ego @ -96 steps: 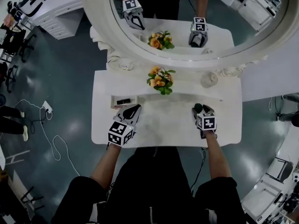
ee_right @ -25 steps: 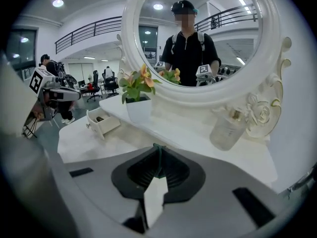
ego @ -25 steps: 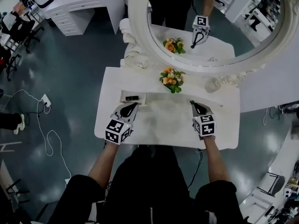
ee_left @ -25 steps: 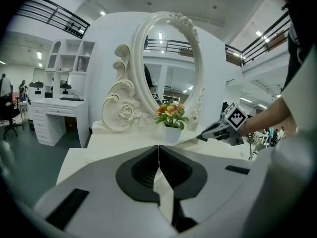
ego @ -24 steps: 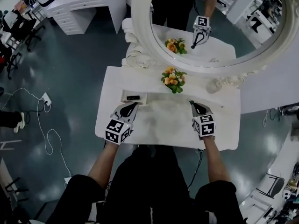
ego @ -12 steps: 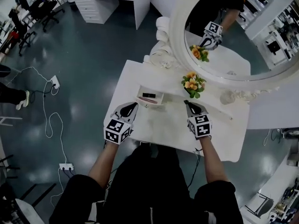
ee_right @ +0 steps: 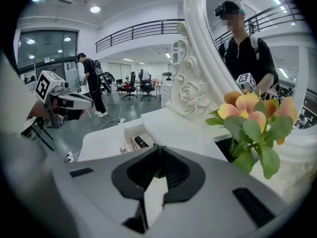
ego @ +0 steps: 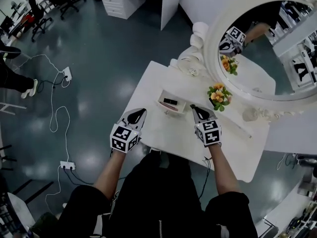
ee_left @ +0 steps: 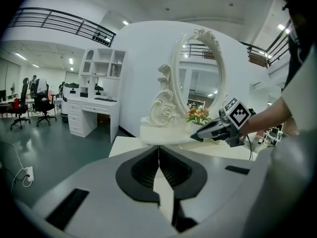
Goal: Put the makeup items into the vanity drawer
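On the worktop [ego: 171,132], head view: open drawer [ego: 162,101] with a black tube [ego: 170,101] inside, left hand-held gripper [ego: 140,112] just left of the drawer, right hand-held gripper [ego: 194,107] just right. Likely hazard: clipping the flowers [ego: 218,95] beyond the drawer on a wide right swing. Left gripper view: jaws shut, empty, tilted down. Right gripper view: jaws closed, nothing clearly held, angled down toward the drawer.
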{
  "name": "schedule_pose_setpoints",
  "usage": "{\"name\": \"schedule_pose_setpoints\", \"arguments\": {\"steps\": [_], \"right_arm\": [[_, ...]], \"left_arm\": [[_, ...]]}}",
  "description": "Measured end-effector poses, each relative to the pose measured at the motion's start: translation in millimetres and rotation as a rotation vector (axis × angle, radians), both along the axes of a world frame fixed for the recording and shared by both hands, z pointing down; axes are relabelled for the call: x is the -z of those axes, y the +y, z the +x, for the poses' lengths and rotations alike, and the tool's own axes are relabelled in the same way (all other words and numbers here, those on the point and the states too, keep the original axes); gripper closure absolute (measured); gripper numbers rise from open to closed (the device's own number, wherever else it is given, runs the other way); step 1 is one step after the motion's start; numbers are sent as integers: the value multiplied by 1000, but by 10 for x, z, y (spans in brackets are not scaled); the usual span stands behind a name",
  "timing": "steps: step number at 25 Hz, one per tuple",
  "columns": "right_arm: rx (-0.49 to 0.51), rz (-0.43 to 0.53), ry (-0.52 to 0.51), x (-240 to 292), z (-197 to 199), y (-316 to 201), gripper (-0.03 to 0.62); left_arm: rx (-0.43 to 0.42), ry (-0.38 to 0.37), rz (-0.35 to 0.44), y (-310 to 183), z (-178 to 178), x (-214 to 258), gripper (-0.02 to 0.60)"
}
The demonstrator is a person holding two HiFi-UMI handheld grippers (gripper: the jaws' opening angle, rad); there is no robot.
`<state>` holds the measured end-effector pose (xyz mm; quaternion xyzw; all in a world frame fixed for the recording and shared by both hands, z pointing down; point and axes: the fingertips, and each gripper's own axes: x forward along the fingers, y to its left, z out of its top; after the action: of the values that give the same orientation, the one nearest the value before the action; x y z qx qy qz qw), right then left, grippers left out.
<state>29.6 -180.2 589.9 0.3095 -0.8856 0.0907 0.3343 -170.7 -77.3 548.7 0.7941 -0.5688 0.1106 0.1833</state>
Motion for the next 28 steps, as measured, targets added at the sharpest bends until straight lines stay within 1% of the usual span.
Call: {"name": "schedule_pose_setpoints", "arguments": {"steps": [4, 8, 10, 18, 23, 28], "right_arm": [[22, 4, -13, 55, -132, -44, 568], [29, -2, -56, 159, -262, -99, 568], [43, -4, -58, 167, -322, -104, 568], [122, -21, -34, 42, -659, -93, 568], [185, -36, 20, -194, -824, -38, 568], [209, -61, 62, -398, -907, -23, 566]], "left_arm": [[20, 2, -3, 37, -51, -11, 560], [34, 8, -9, 71, -53, -34, 560], [45, 14, -12, 98, -65, -46, 560], [104, 21, -21, 216, -223, -81, 560], [137, 26, -38, 321, -282, -162, 560], [163, 32, -62, 433, -312, -252, 560]]}}
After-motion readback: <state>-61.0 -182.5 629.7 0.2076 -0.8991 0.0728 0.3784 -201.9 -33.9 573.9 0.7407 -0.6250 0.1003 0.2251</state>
